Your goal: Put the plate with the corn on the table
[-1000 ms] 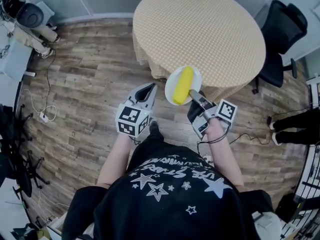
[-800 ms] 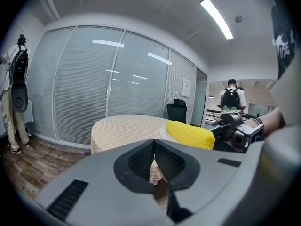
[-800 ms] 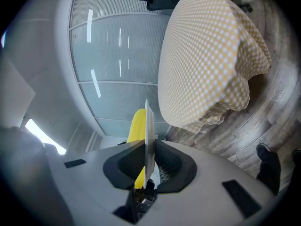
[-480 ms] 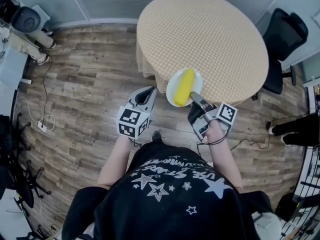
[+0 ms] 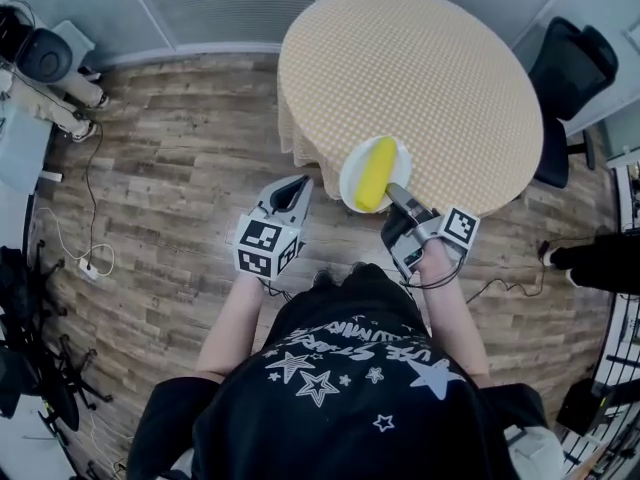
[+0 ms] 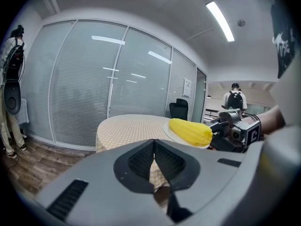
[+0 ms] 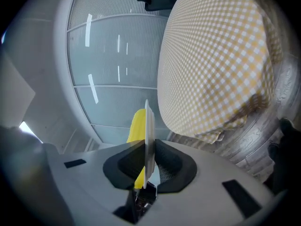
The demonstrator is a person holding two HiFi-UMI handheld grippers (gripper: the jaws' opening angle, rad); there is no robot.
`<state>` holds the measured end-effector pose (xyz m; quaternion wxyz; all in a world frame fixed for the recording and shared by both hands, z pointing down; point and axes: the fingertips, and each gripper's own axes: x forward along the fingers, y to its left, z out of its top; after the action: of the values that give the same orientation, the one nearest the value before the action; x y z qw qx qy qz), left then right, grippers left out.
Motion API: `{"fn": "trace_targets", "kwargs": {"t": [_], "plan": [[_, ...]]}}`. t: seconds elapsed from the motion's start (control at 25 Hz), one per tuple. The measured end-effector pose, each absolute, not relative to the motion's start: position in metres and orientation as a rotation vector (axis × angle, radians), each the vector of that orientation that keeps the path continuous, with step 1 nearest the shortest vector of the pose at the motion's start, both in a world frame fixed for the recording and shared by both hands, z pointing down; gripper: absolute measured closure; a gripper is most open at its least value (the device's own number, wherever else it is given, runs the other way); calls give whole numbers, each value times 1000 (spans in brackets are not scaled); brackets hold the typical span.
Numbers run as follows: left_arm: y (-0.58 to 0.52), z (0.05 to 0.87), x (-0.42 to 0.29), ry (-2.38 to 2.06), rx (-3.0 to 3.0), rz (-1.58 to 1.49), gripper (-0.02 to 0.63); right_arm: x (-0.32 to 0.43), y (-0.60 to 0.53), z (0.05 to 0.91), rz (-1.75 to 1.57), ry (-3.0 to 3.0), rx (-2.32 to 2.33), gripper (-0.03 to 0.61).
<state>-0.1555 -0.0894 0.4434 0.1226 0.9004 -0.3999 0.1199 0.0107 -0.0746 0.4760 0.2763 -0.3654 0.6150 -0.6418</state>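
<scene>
Right hand-held gripper grips the round white plate by its six-o'clock rim, level, probably so the yellow corn cob stays put, above the checkered round tabletop's six-o'clock edge. The left hand-held gripper is clenched and empty.

Round bench up top, wrapped in a yellow checked cloth that drapes over the rim in folds. Wood-plank floor all around it. A black office chair stands on the planks at the bench's right, and a thin cable trails across the boards at far left.
</scene>
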Motion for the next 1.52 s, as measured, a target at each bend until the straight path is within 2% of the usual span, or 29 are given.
{"fn": "trace_targets", "kwargs": {"t": [0.44, 0.68, 1.2, 1.52], "plan": [[-112, 457, -146, -1194, 2597, 380, 607, 19, -115, 489, -1736, 1705, -962, 522], [-186, 457, -137, -1240, 2564, 408, 607, 19, -194, 488, -1768, 1756, -898, 522], [-265, 454, -106, -1344, 2511, 453, 607, 52, -280, 510, -1825, 1859, -890, 522], [-271, 455, -104, -1410, 2455, 491, 607, 48, -289, 524, -1887, 1868, -822, 522]]}}
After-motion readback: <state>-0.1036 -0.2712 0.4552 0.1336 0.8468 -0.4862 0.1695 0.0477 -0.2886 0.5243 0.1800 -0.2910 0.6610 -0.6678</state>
